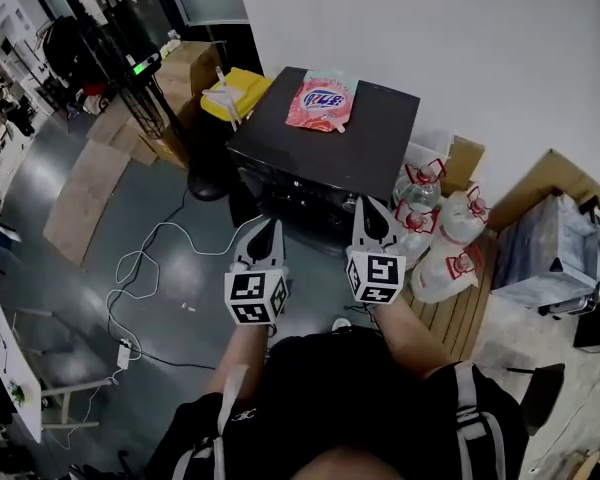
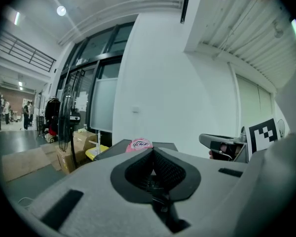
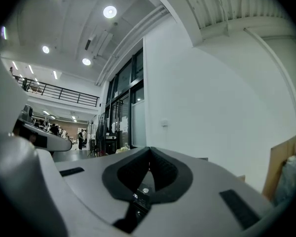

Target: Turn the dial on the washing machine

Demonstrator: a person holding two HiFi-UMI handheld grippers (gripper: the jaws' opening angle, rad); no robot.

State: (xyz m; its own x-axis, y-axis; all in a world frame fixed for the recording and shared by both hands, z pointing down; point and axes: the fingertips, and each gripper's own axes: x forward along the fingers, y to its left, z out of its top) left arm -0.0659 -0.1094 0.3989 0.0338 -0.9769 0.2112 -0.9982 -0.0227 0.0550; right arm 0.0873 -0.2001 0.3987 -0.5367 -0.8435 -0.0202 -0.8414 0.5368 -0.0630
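My left gripper (image 1: pixel 270 228) and right gripper (image 1: pixel 368 213) are pressed together, empty; I'd spread one before reaching the washing machine (image 1: pixel 375 128) ahead.

Black boxy washing machine (image 1: pixel 325 133) is showing matte black all over. Pink soft-plastic pouch (image 1: pixel 323 101) is carrying a blue-and-white logo. Left gripper (image 1: pixel 268 236) and right gripper (image 1: pixel 368 216) are showing grey shells, black pads and black-and-white square-marker cubes. White tied plastic bags (image 1: pixel 450 258) are showing red handles. Brown cardboard boxes (image 1: pixel 185 73) are looking plain, unpatterned.
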